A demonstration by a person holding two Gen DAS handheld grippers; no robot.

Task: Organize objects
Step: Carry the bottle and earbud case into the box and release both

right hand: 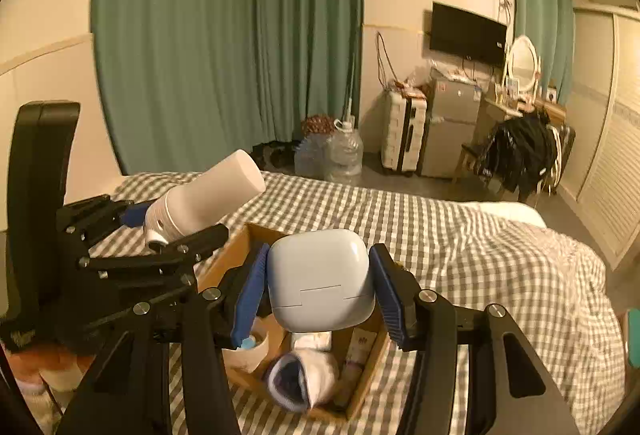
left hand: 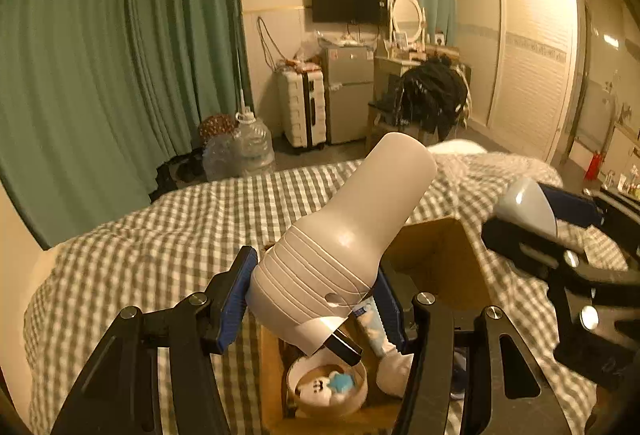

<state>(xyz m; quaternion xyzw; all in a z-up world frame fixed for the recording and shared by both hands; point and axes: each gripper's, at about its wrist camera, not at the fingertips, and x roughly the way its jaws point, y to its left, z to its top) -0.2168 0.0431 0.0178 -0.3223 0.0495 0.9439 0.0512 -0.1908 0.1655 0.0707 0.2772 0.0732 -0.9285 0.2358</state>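
Note:
My left gripper (left hand: 316, 295) is shut on a white bottle-shaped device (left hand: 348, 235), tilted up and away, above a cardboard box (left hand: 448, 255) on the bed. It also shows in the right wrist view (right hand: 204, 199). My right gripper (right hand: 320, 287) is shut on a pale rounded case (right hand: 320, 279), above the same box (right hand: 236, 247); the case also shows at the right of the left wrist view (left hand: 524, 207). In the box lie a round tub with small toys (left hand: 328, 387), a tube (left hand: 372, 327) and a rolled sock (right hand: 304, 375).
The box rests on a bed with a grey checked cover (left hand: 160, 235). Beyond the bed stand water jugs (left hand: 248, 147), a white suitcase (left hand: 300, 107), a small fridge (left hand: 348, 95) and a chair with dark clothes (left hand: 432, 99). Green curtains (left hand: 100, 55) hang at left.

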